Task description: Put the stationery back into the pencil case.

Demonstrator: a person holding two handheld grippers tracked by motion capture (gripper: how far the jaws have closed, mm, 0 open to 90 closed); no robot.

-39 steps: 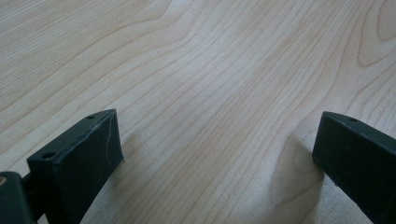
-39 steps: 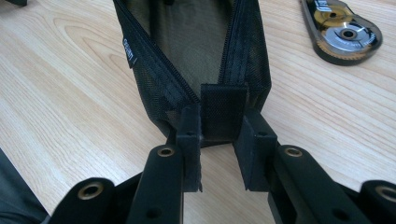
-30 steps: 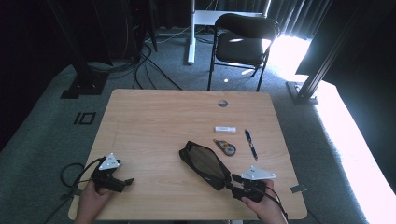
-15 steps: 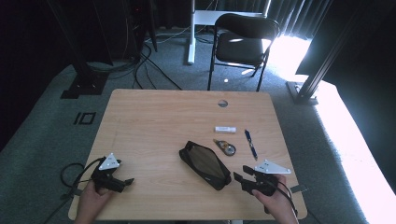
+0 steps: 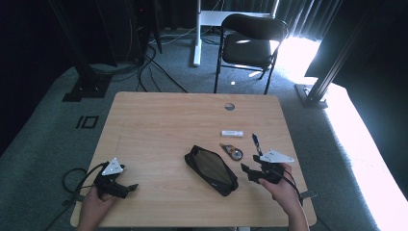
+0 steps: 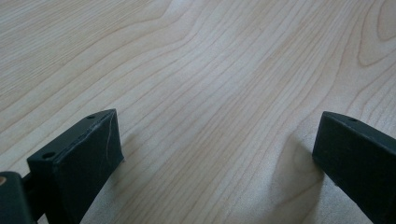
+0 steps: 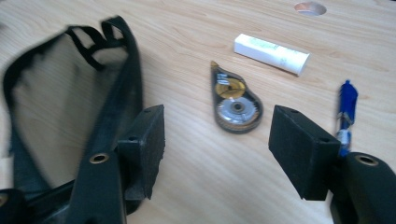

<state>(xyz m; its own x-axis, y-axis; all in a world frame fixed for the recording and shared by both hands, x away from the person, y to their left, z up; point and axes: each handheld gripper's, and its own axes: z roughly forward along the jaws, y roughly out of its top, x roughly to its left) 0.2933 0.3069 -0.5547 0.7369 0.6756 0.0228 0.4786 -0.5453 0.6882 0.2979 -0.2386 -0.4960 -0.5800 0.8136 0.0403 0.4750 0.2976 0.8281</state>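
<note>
Right gripper view: right gripper (image 7: pixel 217 149), jaws just opened, empty, faces light, rigid tape dispenser (image 7: pixel 236 103); grip its flat sides.

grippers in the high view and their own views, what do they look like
Both are black handheld tools. The left gripper and the right gripper each carry a pale grey three-cornered plate on top and trail a thin black cable. Up close, each has two blocky black jaws with flat matte pads and small screw holes. No sleeves are visible on the forearms.
</note>
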